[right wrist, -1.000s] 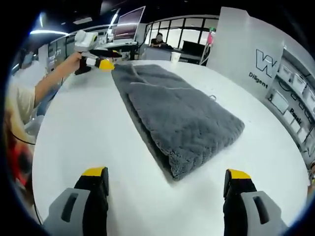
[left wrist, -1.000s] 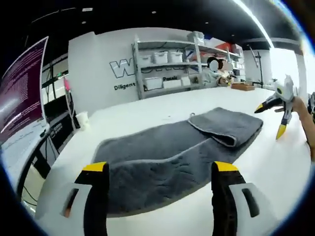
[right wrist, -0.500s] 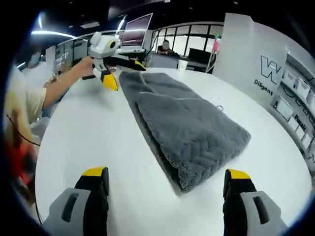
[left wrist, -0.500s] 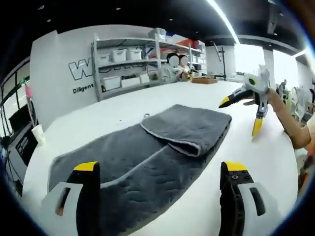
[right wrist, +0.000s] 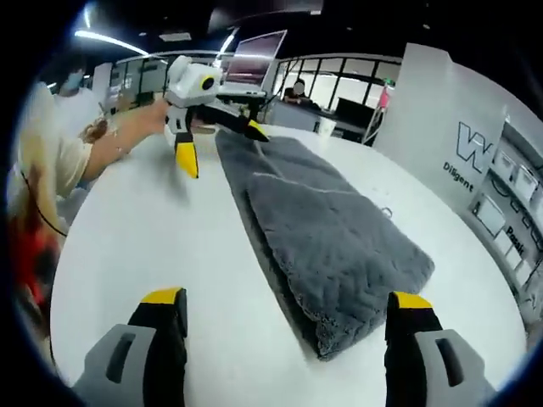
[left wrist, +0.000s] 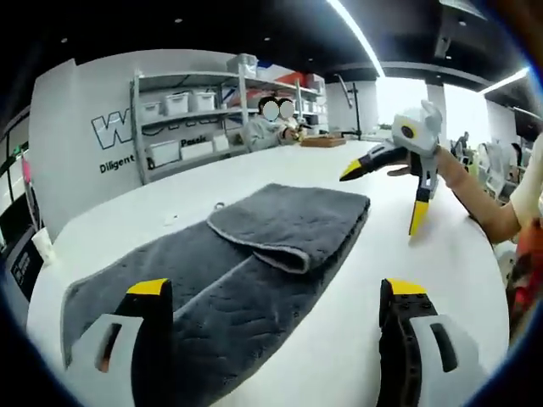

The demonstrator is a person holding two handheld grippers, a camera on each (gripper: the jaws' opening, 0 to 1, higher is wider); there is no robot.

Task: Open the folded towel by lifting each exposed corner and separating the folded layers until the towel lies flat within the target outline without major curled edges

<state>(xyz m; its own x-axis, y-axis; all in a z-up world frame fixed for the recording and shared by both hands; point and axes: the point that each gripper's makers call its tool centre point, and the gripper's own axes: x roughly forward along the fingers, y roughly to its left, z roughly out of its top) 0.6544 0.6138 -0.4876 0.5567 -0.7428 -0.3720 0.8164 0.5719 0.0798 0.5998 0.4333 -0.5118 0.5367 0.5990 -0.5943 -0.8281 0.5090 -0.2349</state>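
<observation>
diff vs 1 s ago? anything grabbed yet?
Nothing grabbed. In the right gripper view the left gripper has come in to the towel's far end, one jaw tip now over its edge. In the left gripper view the right gripper looks closer, beside the folded-over end. Both stay open. The towel itself lies as before, one end doubled over, on the white table.

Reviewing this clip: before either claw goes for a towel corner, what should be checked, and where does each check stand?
1. Left claw open and empty: ok.
2. Right claw open and empty: ok.
3. Grey towel unfolded flat: not ok, a folded-over flap lies on top.
4. Flap edge exposed for grasping: ok.
5. Target outline visible on the white table: cannot tell.
6. Neither claw touching the towel yet: ok.
</observation>
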